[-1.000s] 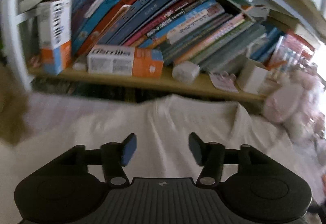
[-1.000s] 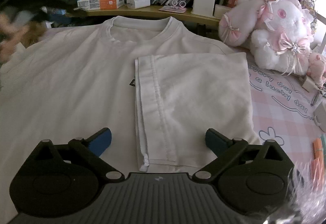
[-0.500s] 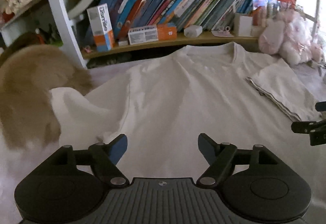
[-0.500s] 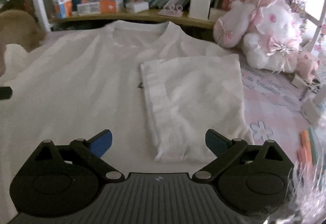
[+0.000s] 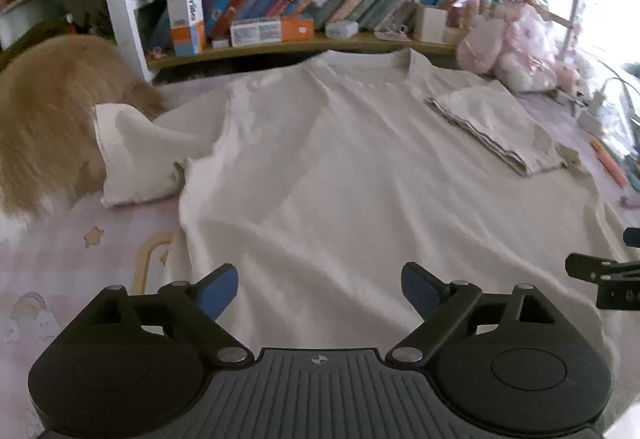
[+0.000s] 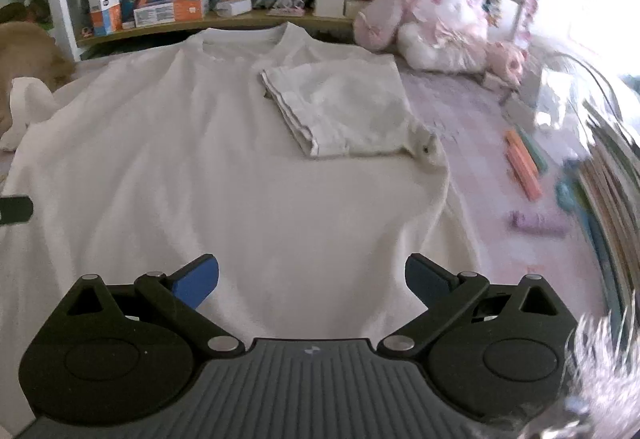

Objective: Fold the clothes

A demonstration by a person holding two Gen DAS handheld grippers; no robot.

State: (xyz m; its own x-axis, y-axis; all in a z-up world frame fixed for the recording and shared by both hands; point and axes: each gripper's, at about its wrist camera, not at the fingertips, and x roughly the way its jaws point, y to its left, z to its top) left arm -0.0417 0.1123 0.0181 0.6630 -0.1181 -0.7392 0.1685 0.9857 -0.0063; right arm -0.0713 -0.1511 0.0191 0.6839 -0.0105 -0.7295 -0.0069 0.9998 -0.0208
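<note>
**foldnoob:** So what's the setup? Why is the T-shirt (image 6: 224, 175) lying like that?

**laundrybot_fan:** It's spread flat and face up across the middle of both views, collar (image 6: 244, 39) at the top centre near the bookshelf (image 6: 208, 19), hem toward the cameras. My guess is that's deliberate, since a flat shirt gives clean fold lines. One sleeve (image 6: 340, 107) is already turned in over the chest, upper right of centre in the right wrist view. The other sleeve (image 5: 136, 155) sits bunched at centre left of the left wrist view, against something tan and furry (image 5: 44, 119) I can't identify.

**foldnoob:** And the grippers?

**laundrybot_fan:** Left gripper (image 5: 318, 293) hangs at the bottom centre of its own view, jaws opening and already wide, with no cloth between the pads, only shirt body underneath. Right gripper (image 6: 312, 279) is spread wide too, empty, near the hem. I'd say both are lining up for the next grab, probably that loose sleeve.

**foldnoob:** Fabric?

**laundrybot_fan:** Off-white, soft knit by the look of it, thin, with shallow wrinkles running down the body. The folded sleeve shows a stitched, layered edge. It'll likely slump when lifted. Pink patterned cover (image 5: 48, 263) underneath, fluffy pink plush toy (image 6: 436, 23) upper right.
</note>
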